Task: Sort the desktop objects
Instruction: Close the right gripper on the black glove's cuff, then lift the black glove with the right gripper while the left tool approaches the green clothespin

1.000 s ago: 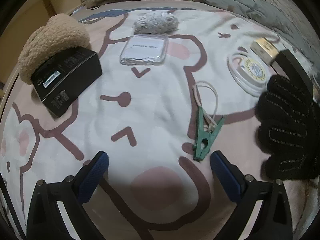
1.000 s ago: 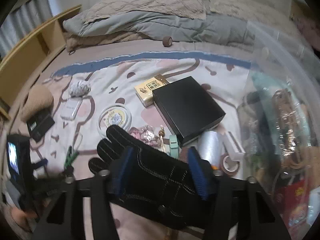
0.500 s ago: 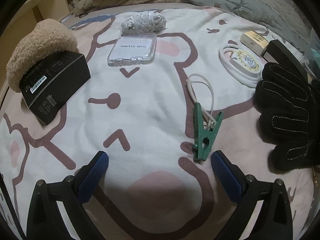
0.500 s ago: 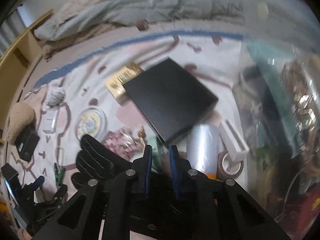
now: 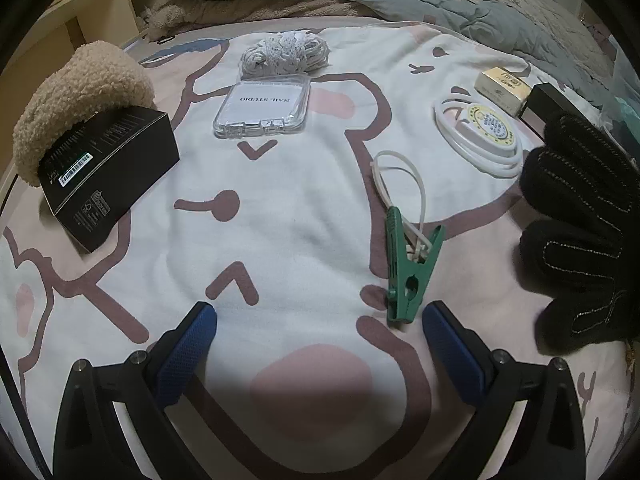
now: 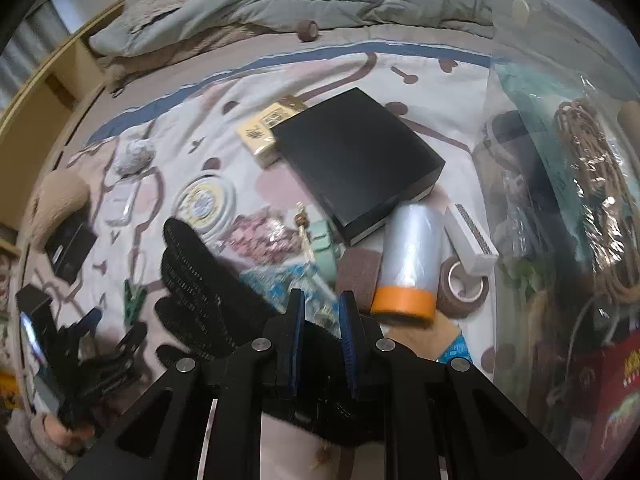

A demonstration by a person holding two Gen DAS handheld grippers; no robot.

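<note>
With your right gripper [image 6: 320, 316] fingers nearly closed on the black glove [image 6: 200, 280], lift it straight toward twelve o'clock, keeping your wide-open, empty left gripper [image 5: 318, 320] clear.

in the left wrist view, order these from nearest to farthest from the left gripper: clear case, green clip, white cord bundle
1. green clip, just ahead of the left gripper, on its right
2. clear case, farther up, middle
3. white cord bundle, just behind the case
</note>
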